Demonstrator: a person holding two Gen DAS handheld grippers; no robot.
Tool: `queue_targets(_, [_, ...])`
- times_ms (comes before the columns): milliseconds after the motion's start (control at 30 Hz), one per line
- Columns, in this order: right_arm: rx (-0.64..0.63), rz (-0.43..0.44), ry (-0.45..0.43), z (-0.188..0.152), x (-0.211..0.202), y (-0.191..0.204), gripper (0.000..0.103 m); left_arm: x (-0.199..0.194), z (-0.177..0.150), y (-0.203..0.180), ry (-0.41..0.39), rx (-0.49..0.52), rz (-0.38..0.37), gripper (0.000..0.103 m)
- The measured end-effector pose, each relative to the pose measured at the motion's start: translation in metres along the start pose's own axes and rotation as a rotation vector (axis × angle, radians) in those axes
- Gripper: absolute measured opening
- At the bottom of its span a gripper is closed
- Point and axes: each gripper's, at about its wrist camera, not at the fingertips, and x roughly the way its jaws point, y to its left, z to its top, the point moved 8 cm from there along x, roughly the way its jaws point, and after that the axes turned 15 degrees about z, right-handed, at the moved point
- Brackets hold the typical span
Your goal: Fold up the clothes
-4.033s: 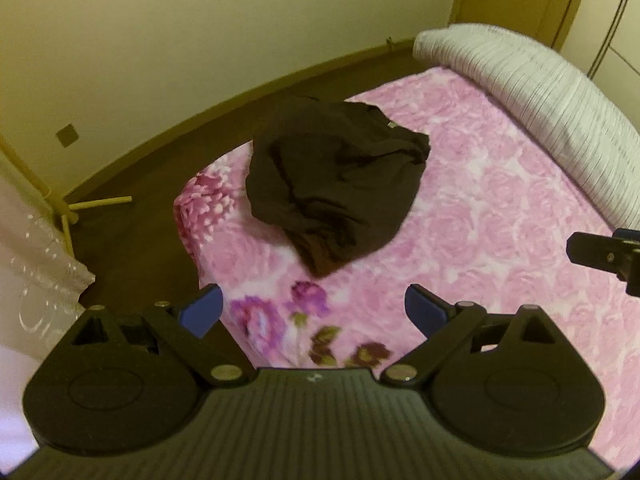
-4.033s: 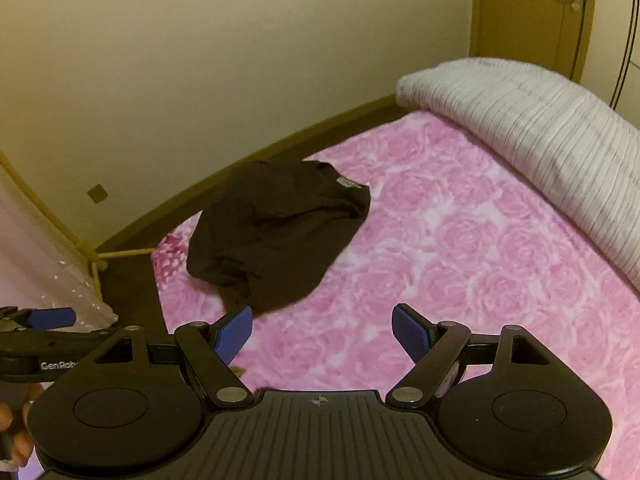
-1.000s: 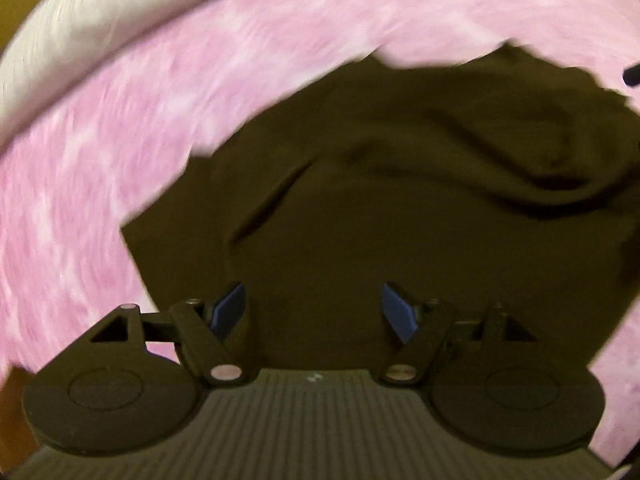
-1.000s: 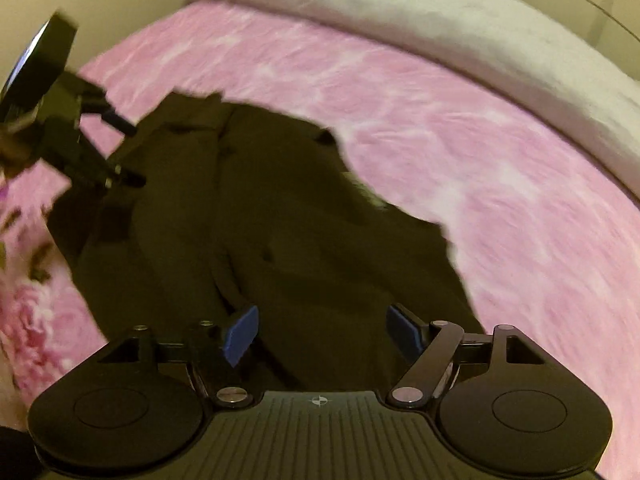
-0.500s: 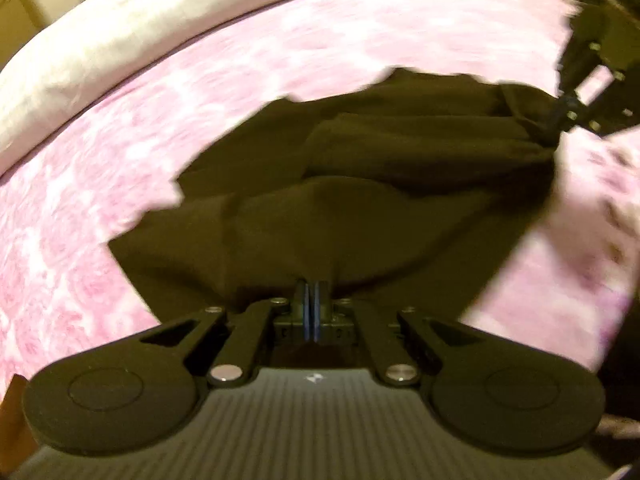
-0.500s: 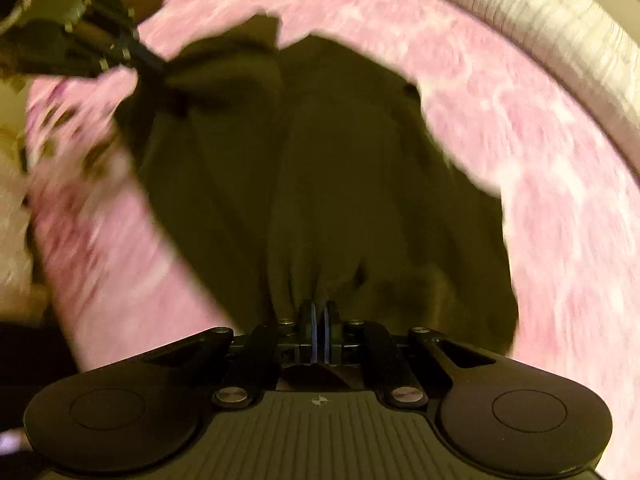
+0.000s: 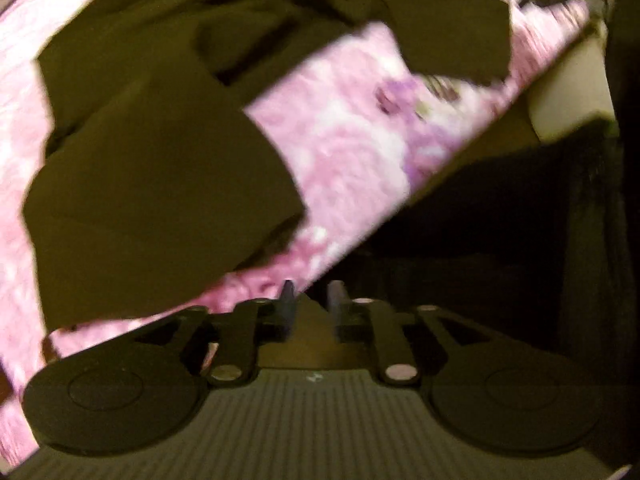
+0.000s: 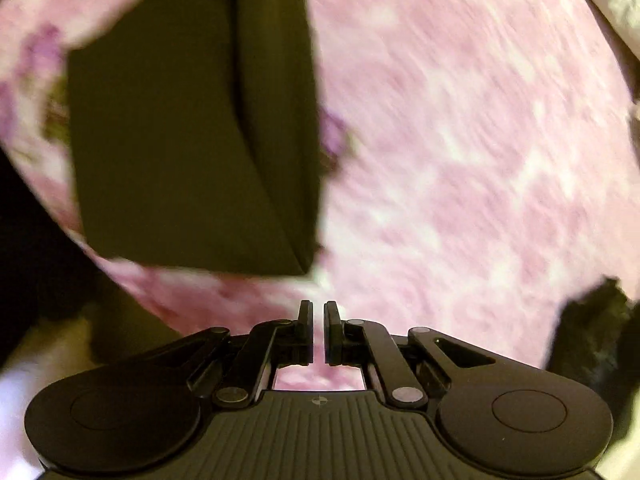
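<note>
A dark brown garment point(image 7: 160, 184) lies spread on the pink floral bedspread point(image 7: 352, 148), with two long parts reaching toward the bed's near edge. In the right wrist view one part point(image 8: 192, 140) lies flat ahead and left. My left gripper point(image 7: 310, 300) sits at the bed edge, fingers a narrow gap apart, nothing between them. My right gripper point(image 8: 318, 316) hovers just short of the garment's end, fingers slightly apart and empty. Both views are motion-blurred.
The pink bedspread point(image 8: 480, 140) stretches to the right. A white striped duvet point(image 8: 612, 4) lies at the far right edge. The bed's edge point(image 7: 460, 160) drops to a dark floor point(image 7: 480, 260). A dark thing point(image 8: 592, 336) shows at right.
Both grippers were shut on the garment half a second ago. Now both have let go, their fingers slightly parted, and have drawn back toward the bed edge. The garment lies more spread out.
</note>
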Motion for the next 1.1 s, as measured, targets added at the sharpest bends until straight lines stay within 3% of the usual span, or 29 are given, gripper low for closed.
queue_targets(67, [0.032, 0.000, -0.030, 0.005, -0.007, -0.007, 0.009, -0.004, 0.020, 0.026, -0.044, -0.055, 0.044, 0.041])
queue_targets(133, [0.087, 0.024, -0.129, 0.022, -0.026, -0.009, 0.023, 0.000, 0.044, 0.059, -0.093, -0.091, 0.119, 0.057])
queue_targets(200, [0.136, 0.069, -0.257, 0.050, -0.047, -0.009, 0.047, 0.015, 0.077, 0.095, -0.146, -0.110, 0.189, 0.065])
queue_targets(267, [0.189, 0.147, -0.406, 0.080, -0.066, -0.007, 0.057, 0.036, 0.111, 0.132, -0.189, -0.129, 0.239, 0.066])
queue_targets(367, [0.277, 0.276, -0.560, 0.136, -0.076, -0.008, 0.058, 0.081, 0.164, 0.188, -0.223, -0.166, 0.265, 0.066])
queue_targets(533, [0.307, 0.396, -0.684, 0.237, -0.076, -0.024, 0.058, 0.151, 0.238, 0.261, -0.229, -0.200, 0.277, 0.066])
queue_targets(633, [0.288, 0.432, -0.715, 0.289, -0.059, -0.038, 0.058, 0.188, 0.265, 0.291, -0.194, -0.194, 0.263, 0.066])
queue_targets(733, [0.272, 0.490, -0.671, 0.321, -0.037, -0.042, 0.058, 0.209, 0.275, 0.303, -0.162, -0.203, 0.189, 0.061])
queue_targets(767, [0.267, 0.506, -0.652, 0.329, -0.030, -0.042, 0.058, 0.211, 0.275, 0.303, -0.168, -0.203, 0.169, 0.059])
queue_targets(800, [0.267, 0.508, -0.637, 0.329, -0.029, -0.043, 0.054, 0.209, 0.274, 0.302, -0.178, -0.199, 0.149, 0.045])
queue_targets(833, [0.268, 0.510, -0.622, 0.330, -0.027, -0.043, 0.041, 0.206, 0.273, 0.299, -0.192, -0.189, 0.127, 0.020])
queue_targets(867, [0.268, 0.512, -0.607, 0.330, -0.026, -0.043, 0.000, 0.200, 0.273, 0.295, -0.205, -0.177, 0.127, 0.009])
queue_targets(933, [0.273, 0.501, -0.597, 0.325, -0.034, -0.047, 0.001, 0.182, 0.275, 0.290, -0.232, -0.165, 0.138, 0.008])
queue_targets(1100, [0.260, 0.361, -0.671, 0.308, -0.098, -0.093, 0.000, 0.122, 0.297, 0.292, -0.324, -0.188, 0.142, 0.008])
